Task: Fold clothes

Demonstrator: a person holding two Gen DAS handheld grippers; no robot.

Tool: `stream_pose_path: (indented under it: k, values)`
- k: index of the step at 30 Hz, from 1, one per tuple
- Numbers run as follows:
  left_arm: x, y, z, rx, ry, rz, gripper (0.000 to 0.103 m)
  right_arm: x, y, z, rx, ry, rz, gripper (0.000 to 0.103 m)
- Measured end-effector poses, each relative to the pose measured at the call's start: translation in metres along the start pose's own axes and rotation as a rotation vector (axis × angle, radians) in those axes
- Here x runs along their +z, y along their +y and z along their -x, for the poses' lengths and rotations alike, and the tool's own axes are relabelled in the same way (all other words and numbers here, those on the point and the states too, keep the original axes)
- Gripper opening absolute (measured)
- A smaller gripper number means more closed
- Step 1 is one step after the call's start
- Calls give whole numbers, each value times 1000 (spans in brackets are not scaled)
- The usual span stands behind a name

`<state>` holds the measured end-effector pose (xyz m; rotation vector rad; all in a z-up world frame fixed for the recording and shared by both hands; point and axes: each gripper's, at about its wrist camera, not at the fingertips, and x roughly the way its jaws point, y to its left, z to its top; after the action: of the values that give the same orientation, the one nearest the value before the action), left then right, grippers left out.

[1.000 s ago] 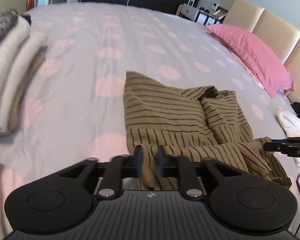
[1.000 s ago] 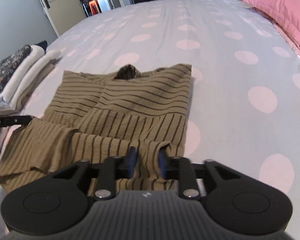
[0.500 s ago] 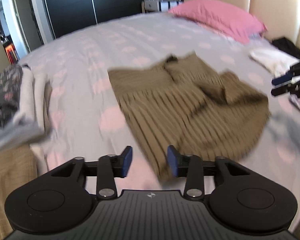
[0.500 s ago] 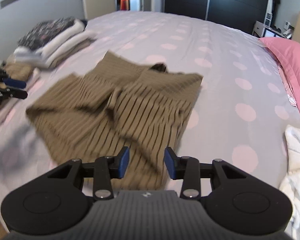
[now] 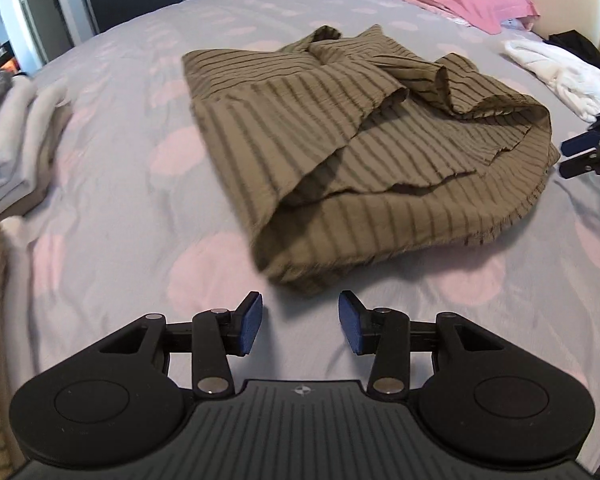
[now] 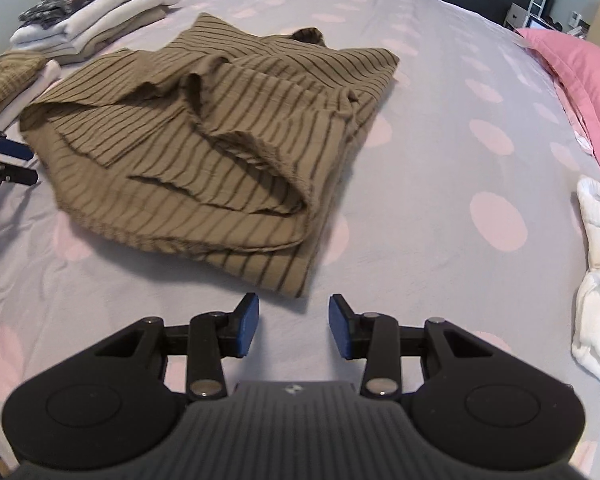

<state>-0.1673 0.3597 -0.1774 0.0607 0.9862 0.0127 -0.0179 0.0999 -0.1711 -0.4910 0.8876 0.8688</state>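
my left gripper (image 5: 299, 322): jaws closing, empty, just short of near-left corner | striped shirt (image 5: 340, 152): crumpled on bed (image 5: 120, 240), ahead between both grippers, long axis running away from me | my right gripper (image 6: 293, 325): parted, empty, equally near near-right corner

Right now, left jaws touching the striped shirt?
Apart. Left wrist view: left gripper closing on nothing, bedspread visible between it and the striped shirt.

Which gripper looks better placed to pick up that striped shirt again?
Roughly even, perhaps the right gripper: its open jaws sit just short of the striped shirt's tidy near corner. The left gripper, jaws closing on nothing, faces a bunched corner.
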Motion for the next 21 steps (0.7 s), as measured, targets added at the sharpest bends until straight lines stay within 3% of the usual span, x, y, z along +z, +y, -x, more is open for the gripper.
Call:
stream_pose_path:
  k: [3,5,6,7,14,21]
  values:
    - [2,-5,-6,2,-5,-30,25,2,0,-5,35,-15,2,41]
    - [4,-5,-6,-9,-12,-30,8,5,2,-8,58,-18,7,28]
    - [6,-4,-4,-13,-16,-32,4,7,2,-8,60,-18,5,13]
    - [7,-4,-2,-17,-21,-34,2,9,2,-8,55,-16,3,6]
    - [11,10,34,-64,-54,-72,0,20,-7,11,13,-2,-46,3]
    - [-3,8,8,-50,63,-100,0,8,4,-10,10,88,-6,3]
